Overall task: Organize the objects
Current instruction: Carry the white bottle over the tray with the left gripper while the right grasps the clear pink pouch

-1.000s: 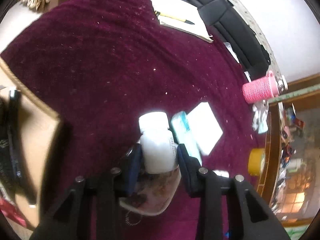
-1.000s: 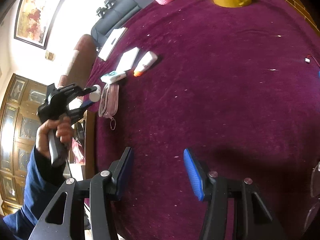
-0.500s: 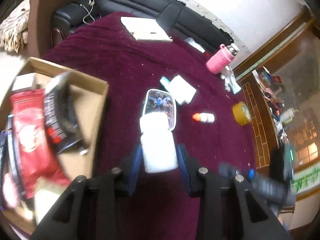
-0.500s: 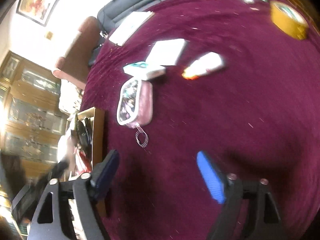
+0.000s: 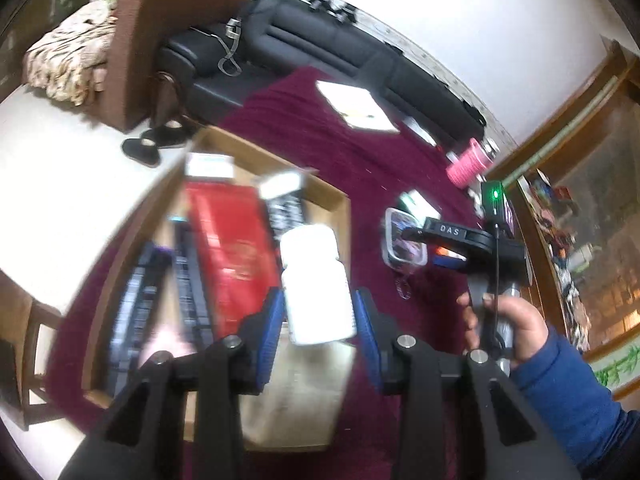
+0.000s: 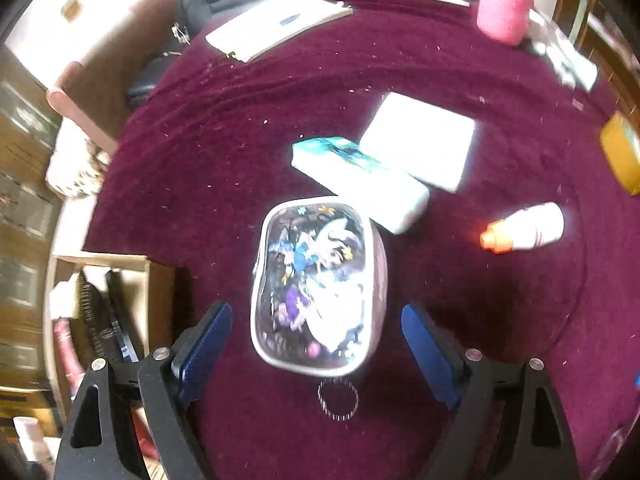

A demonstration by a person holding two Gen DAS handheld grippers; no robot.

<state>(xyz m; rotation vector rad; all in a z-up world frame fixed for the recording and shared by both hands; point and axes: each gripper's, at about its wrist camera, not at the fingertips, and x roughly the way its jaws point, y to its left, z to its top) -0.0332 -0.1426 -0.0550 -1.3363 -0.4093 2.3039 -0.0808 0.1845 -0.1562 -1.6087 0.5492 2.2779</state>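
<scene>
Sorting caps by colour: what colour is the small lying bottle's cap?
Orange, on the small white bottle; clearest in the right wrist view.

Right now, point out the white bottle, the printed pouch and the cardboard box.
white bottle (image 5: 316, 288), left wrist view, middle of its body.
printed pouch (image 6: 316, 284), right wrist view, centre of its printed face.
cardboard box (image 5: 326, 194), left wrist view, far wall.
</scene>
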